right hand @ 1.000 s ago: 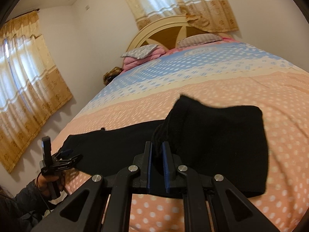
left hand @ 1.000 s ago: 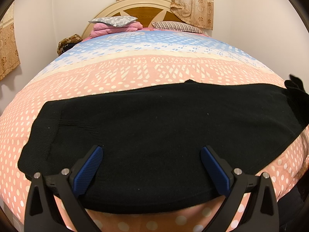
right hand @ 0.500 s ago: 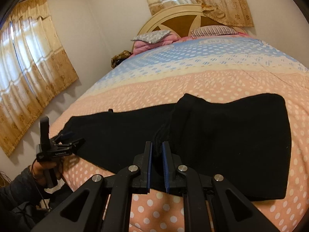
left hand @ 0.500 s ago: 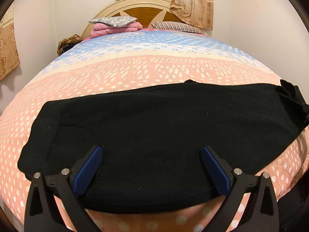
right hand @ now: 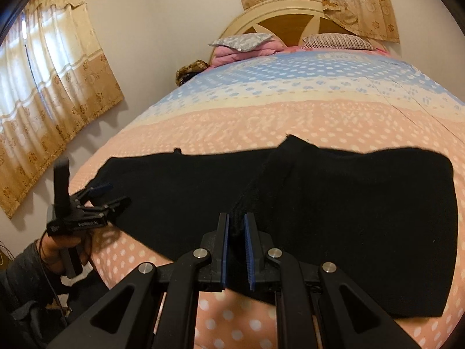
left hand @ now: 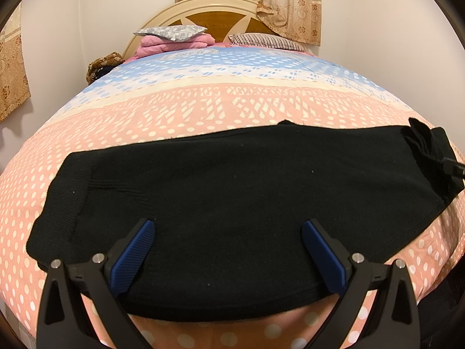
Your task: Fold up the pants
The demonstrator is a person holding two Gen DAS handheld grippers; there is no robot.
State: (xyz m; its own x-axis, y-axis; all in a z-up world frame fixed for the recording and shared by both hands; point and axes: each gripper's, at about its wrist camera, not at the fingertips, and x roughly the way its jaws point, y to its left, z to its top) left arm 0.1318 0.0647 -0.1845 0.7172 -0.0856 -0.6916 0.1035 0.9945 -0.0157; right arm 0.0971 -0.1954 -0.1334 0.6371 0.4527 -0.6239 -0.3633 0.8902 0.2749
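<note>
Fig.: R gripper (right hand: 236, 232), jaws together, clamped on a bunched edge of the black pants (right hand: 363, 218), lifting a fold that drapes from the pads. L gripper (left hand: 226, 250), jaws wide apart, nothing between; it hovers over the flat part of the garment near the ribbed band (left hand: 61, 200). The pants lie lengthwise across the near end of the bed (left hand: 232, 107), on the polka-dot cover, partly doubled at the R end. Fabric looks like soft knit: light, limp, non-slip, prob. stretches and sags when lifted. Best hold, in my judgement: at hems or ribbed band, both layers pinched, w/ corners kept level. Pillows (left hand: 171, 33) well apart at the headboard.
</note>
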